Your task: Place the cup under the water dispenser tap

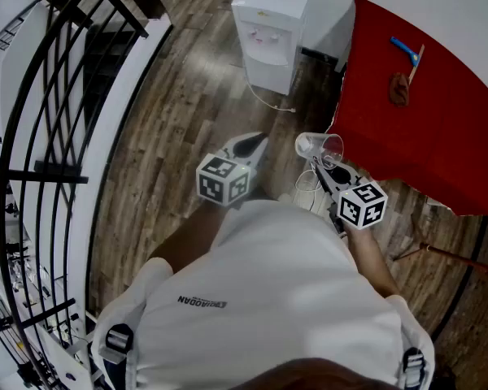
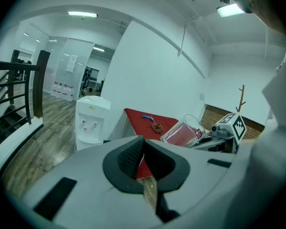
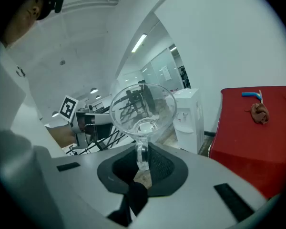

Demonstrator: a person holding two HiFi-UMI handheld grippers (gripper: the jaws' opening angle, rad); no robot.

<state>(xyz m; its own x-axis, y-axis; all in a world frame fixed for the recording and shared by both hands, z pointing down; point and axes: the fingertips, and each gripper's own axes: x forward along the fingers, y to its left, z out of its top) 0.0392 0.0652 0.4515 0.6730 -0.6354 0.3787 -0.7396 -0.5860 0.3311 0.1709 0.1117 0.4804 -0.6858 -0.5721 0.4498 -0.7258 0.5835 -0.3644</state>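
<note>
A clear glass cup [image 1: 319,146] lies tilted on its side in the air, and my right gripper [image 1: 327,166] is shut on its wall. In the right gripper view the cup [image 3: 142,112] rises straight from the jaws of the right gripper [image 3: 143,159]. The white water dispenser [image 1: 270,31] stands on the wood floor ahead, well beyond the cup, against the wall; it also shows as the dispenser [image 3: 189,118] behind the glass. My left gripper [image 1: 249,145] hovers left of the cup, shut on nothing. From it I see the dispenser [image 2: 90,120] and the cup [image 2: 183,132].
A red-covered table [image 1: 415,128] stands right of the dispenser, with a blue tool [image 1: 407,51] and a brown object [image 1: 398,89] on it. A black railing [image 1: 57,120] runs along the left. A white cable [image 1: 268,100] trails on the floor by the dispenser.
</note>
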